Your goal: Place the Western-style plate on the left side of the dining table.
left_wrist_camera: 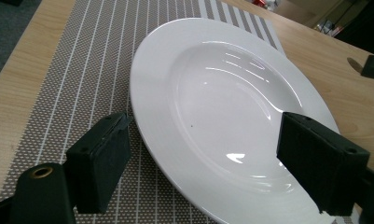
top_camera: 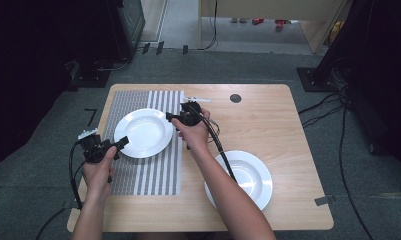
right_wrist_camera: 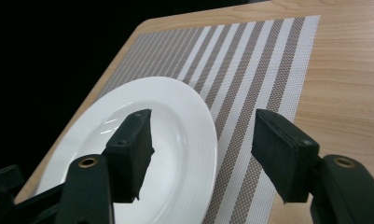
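While the person's hands held both tools over the wooden table [top_camera: 268,115], the left gripper [top_camera: 119,143] stood with jaws spread wide at the near-left rim of the white plate [top_camera: 144,132], one jaw over the striped placemat [top_camera: 153,172] and one over the plate's bowl, clamping nothing. The right gripper [top_camera: 170,116] was likewise spread, straddling the plate's far-right rim without closing on it. A second white plate [top_camera: 250,175] lay on bare wood, partly under the right forearm.
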Action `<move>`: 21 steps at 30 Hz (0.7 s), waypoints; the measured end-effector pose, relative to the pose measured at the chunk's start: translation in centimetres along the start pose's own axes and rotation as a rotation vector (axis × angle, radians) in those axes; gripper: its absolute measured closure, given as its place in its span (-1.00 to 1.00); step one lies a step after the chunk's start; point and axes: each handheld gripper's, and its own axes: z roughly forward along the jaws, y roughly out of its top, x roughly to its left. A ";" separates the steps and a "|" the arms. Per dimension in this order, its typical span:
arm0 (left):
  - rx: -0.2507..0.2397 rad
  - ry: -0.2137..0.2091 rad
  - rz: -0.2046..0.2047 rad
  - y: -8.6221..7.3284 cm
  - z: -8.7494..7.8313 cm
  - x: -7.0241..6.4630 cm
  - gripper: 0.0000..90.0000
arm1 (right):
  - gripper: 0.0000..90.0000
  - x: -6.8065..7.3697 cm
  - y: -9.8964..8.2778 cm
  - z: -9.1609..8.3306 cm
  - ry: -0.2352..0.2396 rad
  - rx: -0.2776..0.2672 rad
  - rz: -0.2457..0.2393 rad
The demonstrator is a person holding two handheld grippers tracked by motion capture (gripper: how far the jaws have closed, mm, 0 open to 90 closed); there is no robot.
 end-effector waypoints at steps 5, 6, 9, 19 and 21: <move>0.002 0.010 0.020 -0.3 -0.6 -0.5 -0.61 | -0.33 -0.4 0.0 -2.2 0.037 -0.003 -0.036; 0.002 0.010 0.020 -0.3 -0.6 -0.5 -0.61 | -0.33 -0.4 0.0 -2.2 0.037 -0.003 -0.036; 0.003 0.012 0.039 -0.4 -0.8 -0.8 -0.61 | -0.37 -0.7 -0.2 -3.4 0.058 -0.005 -0.038; 0.022 0.030 0.086 -1.3 -1.3 -2.2 -0.61 | -0.39 -3.0 -1.6 -8.0 0.057 -0.016 -0.041; 0.025 0.035 0.087 -1.5 -1.3 -2.2 -0.61 | -0.39 -3.1 -1.7 -8.3 0.058 -0.018 -0.037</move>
